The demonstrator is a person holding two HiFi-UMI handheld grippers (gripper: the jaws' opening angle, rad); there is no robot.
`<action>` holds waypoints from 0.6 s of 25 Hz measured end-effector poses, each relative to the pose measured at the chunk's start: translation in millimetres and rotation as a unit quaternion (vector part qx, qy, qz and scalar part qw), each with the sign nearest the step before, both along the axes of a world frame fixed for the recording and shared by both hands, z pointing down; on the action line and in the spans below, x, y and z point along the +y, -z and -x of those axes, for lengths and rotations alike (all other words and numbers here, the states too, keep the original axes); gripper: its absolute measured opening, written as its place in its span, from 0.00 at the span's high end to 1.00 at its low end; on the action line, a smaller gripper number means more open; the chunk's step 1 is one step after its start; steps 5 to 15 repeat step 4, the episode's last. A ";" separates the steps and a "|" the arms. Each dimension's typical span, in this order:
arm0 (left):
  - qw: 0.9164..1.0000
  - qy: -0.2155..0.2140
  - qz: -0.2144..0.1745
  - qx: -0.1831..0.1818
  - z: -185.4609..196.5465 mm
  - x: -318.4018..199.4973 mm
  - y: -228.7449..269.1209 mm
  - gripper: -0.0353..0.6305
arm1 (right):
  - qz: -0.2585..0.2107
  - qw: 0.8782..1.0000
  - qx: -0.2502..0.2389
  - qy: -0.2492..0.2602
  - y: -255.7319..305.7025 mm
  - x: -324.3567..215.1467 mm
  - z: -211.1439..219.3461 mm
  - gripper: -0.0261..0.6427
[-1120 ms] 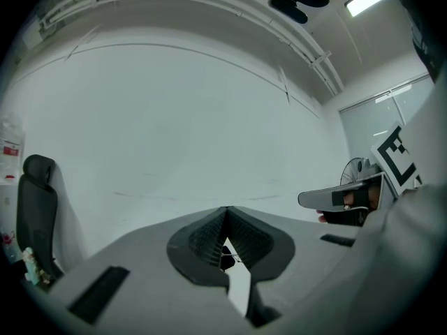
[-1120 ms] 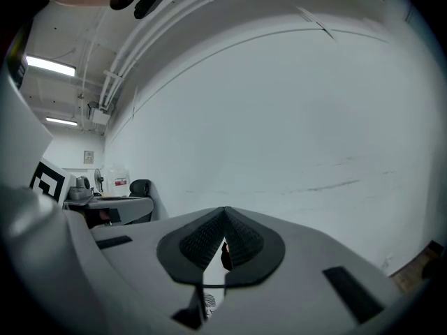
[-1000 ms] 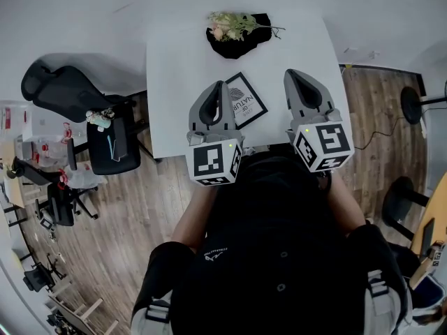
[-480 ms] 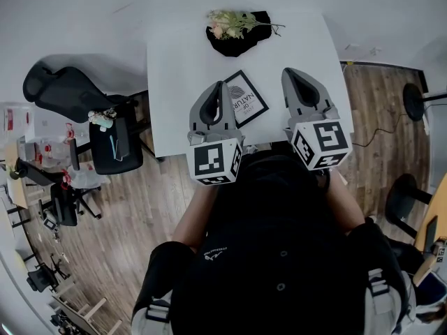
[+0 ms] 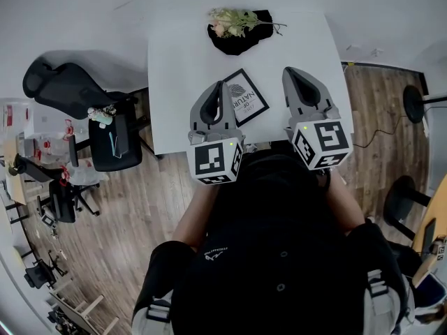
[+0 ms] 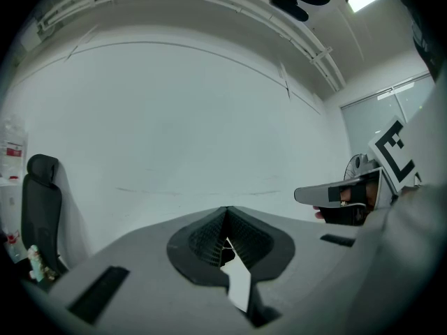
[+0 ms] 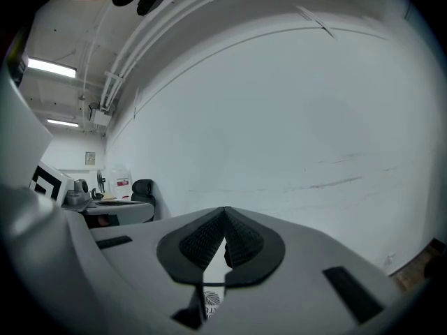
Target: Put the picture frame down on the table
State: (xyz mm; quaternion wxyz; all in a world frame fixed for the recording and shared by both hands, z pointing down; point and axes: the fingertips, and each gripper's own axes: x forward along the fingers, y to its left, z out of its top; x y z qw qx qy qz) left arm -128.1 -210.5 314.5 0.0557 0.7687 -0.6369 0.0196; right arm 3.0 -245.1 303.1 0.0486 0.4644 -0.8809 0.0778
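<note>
Since the picture frame (image 5: 245,98) already lies flat on the table (image 5: 174,54), the task looks done.

Head view: left gripper (image 5: 219,84) hovers just left of the frame, and right gripper (image 5: 290,72) is off to the frame's right. Neither touches it. Beyond the frame are flowers (image 5: 234,21) on a black mat (image 5: 246,45). Versus 1 s ago, the frame and both grippers have barely shifted, so I see no regrasp under way.

Left gripper view: jaws pressed together with nothing between them, aimed at the wall (image 6: 174,117).

Right gripper view: jaws closed and empty. The frame's print shows below them through the gap.
</note>
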 end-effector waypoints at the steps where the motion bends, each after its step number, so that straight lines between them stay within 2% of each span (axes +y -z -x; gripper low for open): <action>1: 1.000 0.000 0.000 0.000 0.1 -0.1 -0.1 0.94 | 0.000 1.000 0.000 0.000 -0.2 0.1 0.2 0.96; 15: 1.000 0.000 -0.002 -0.002 1.9 -0.7 0.7 0.94 | 0.000 1.000 0.000 0.001 -0.6 -0.1 2.4 0.96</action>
